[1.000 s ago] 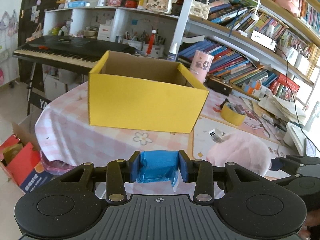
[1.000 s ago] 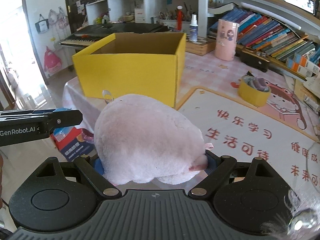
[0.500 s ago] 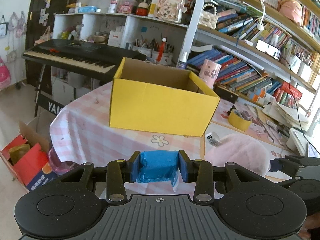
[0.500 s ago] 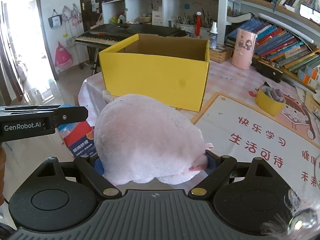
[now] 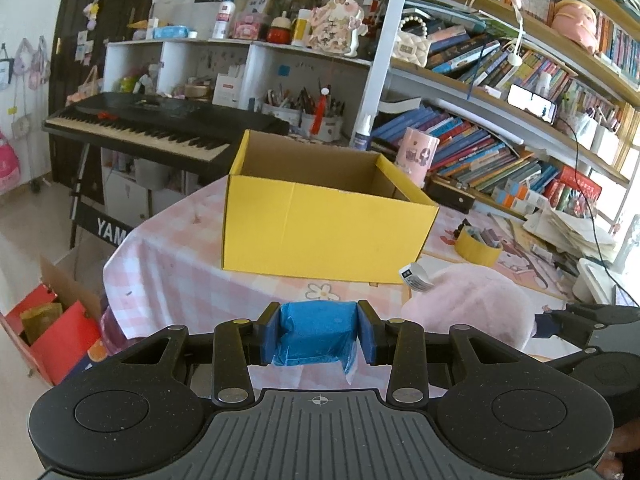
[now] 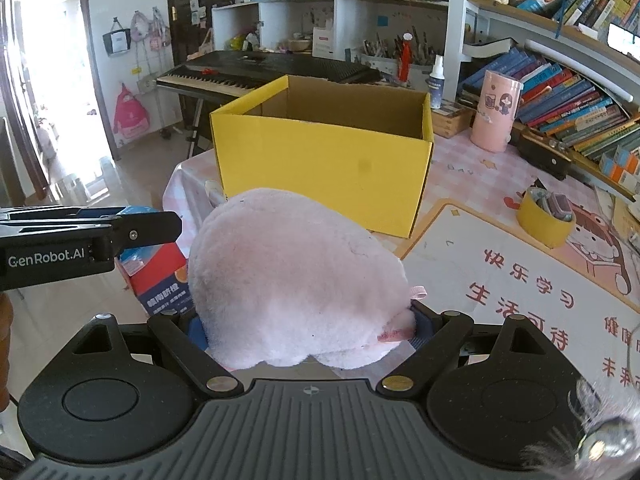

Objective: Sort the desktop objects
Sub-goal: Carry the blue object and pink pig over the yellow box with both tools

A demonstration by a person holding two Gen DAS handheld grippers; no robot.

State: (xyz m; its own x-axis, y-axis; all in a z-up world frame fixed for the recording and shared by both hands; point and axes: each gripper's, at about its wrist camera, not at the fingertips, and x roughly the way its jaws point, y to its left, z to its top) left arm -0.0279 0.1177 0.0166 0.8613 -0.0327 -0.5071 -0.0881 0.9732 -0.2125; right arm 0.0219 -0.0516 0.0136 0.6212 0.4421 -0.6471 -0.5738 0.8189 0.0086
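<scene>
An open yellow cardboard box [image 5: 320, 232] [image 6: 320, 168] stands on the pink checked tablecloth ahead of both grippers. My left gripper [image 5: 318, 334] is shut on a small blue wrapped packet [image 5: 316, 332], held above the table's near edge. My right gripper [image 6: 308, 330] is shut on a fluffy pink plush toy [image 6: 292, 276], which fills the space between its wide-set fingers and hides them. In the left wrist view the plush [image 5: 468, 308] shows at the right with a white tag. The left gripper's side [image 6: 80, 240] shows at the left of the right wrist view.
A yellow tape roll holding small items [image 6: 546, 216] and a pink cylinder [image 6: 496, 116] stand on the table right of the box. A printed desk mat [image 6: 520, 280] covers the right side. A keyboard [image 5: 152, 128] and bookshelves stand behind. Red cartons [image 5: 52, 328] sit on the floor at left.
Both grippers have drawn back from the yellow box, which now looks smaller and farther off. Each grip is unchanged: blue packet in the left, plush in the right.
</scene>
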